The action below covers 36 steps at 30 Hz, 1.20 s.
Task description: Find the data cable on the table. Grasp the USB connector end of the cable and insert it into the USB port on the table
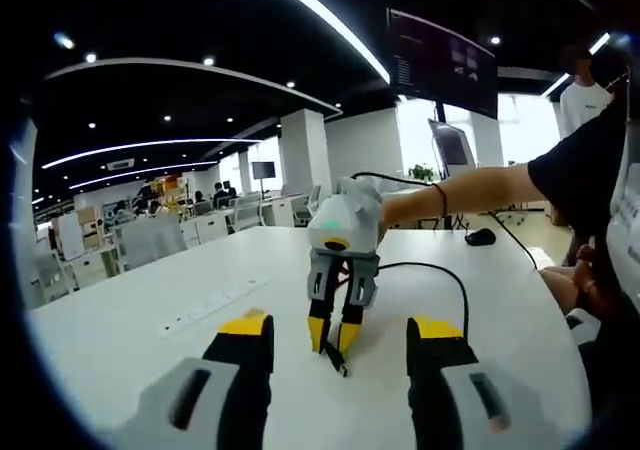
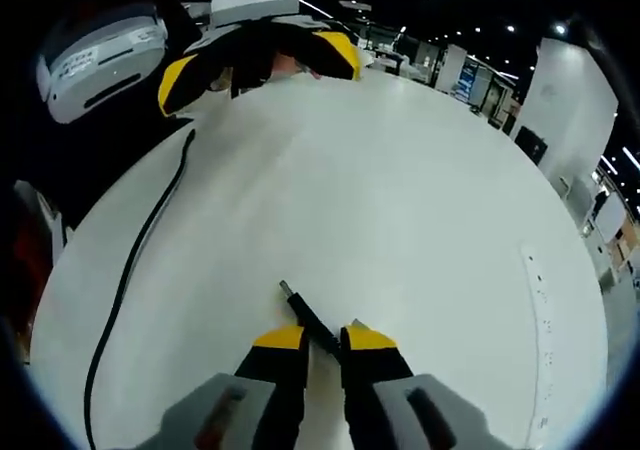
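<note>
Jaws of the right gripper [image 2: 323, 340] are clenched on the black data cable [image 2: 130, 265] just behind its plug end, the yellow tips pinching it from both sides. The connector [image 2: 289, 295] sticks out ahead of those tips, slanting to their left: a slim dark plug with a paler metal nose, too small to tell its type. It sits low over the white table [image 2: 400, 190]; whether it touches the top I cannot tell. Behind the grip, the rest of the cable runs away along the table's edge to the gripper's left. In the left gripper view it arcs up from the right gripper and comes down on the tabletop on its far side.

The left gripper [image 1: 342, 326] is released, its jaws wide apart with nothing held between them. The right gripper stands straight ahead of it, tips pointing down at the table. A person's forearm [image 1: 475, 188], with a dark band at the wrist, reaches to that gripper.

A white power strip [image 2: 540, 335] lies far to the right of the right gripper, well apart from the plug. Its sockets show as a row of small marks, and no USB port can be made out on it.

Beyond the forearm sits a black mouse [image 1: 481, 237]. A dark screen [image 1: 442, 62] hangs above, its pale lines of writing unreadable.
</note>
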{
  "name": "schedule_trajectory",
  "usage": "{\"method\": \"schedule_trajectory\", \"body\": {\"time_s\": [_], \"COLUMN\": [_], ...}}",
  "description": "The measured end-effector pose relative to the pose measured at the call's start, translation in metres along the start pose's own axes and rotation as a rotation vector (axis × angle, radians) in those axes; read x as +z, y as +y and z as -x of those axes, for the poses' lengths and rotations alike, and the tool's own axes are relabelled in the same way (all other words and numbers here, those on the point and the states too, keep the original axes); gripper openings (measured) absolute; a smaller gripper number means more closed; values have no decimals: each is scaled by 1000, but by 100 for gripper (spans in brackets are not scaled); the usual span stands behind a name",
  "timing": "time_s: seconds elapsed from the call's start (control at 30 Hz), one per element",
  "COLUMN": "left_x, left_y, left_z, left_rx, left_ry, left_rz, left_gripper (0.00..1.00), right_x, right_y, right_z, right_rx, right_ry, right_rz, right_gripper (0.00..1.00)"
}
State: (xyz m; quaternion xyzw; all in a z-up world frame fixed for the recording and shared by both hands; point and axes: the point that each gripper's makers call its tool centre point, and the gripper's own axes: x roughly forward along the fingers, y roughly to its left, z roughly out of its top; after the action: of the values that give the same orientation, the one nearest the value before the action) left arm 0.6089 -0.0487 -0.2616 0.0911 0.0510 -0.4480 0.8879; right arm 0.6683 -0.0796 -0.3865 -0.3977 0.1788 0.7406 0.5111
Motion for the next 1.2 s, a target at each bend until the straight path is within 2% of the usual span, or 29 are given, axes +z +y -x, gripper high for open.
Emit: {"method": "schedule_trajectory", "body": {"time_s": [0.33,0.6,1.2], "left_x": [-1,-6,-12], "left_y": [0,3,18], "left_z": [0,0,-11], "left_rx": [5,15,38], "left_ry": [3,17,55], "left_rz": [-8,-20,-117], "left_gripper": [54,53,50], "right_x": [1,1,-1], "right_y": [0,-1,-8], "right_z": [-1,-1,1], "right_rx": [-7,-31,-79], "right_ry": [7,-12,-3], "right_rz": [18,-5,-32], "right_gripper": [9,8,7]}}
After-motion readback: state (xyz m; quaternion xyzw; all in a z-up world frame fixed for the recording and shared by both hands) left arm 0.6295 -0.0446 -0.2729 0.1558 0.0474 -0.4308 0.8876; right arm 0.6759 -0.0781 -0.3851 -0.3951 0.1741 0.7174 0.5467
